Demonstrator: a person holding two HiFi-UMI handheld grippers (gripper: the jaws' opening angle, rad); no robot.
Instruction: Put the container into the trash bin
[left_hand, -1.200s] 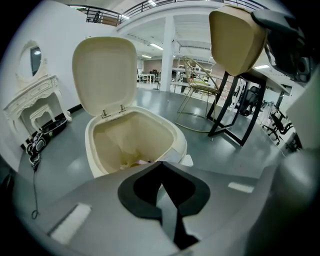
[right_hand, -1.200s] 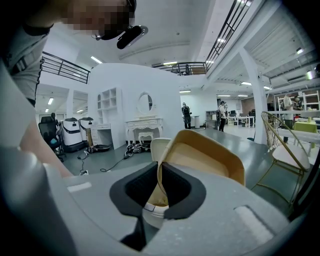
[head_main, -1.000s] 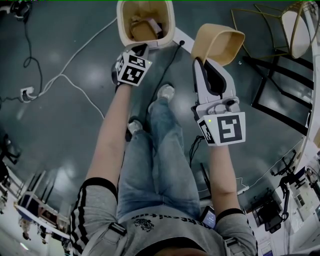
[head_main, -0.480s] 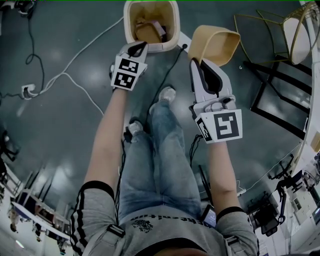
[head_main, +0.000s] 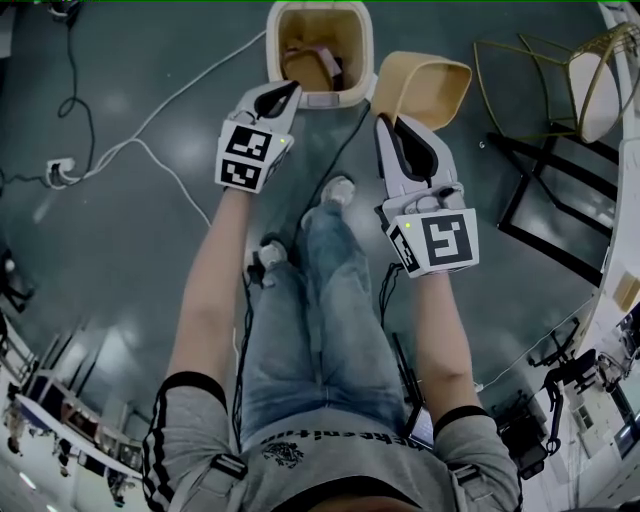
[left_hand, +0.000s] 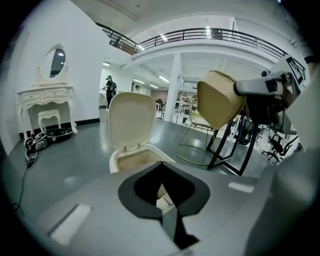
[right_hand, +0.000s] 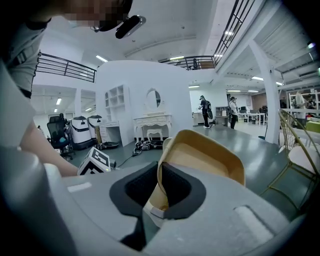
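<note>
over the glossy grey floor, head view: right claw clamps the tan container by its wall, just beside the open trash bin, drop still to come. left gripper view: left claw closed, empty, facing the bin. right gripper view: bright hall, white dresser.

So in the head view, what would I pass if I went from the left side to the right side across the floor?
power socket → trash bin → container → chair
</note>
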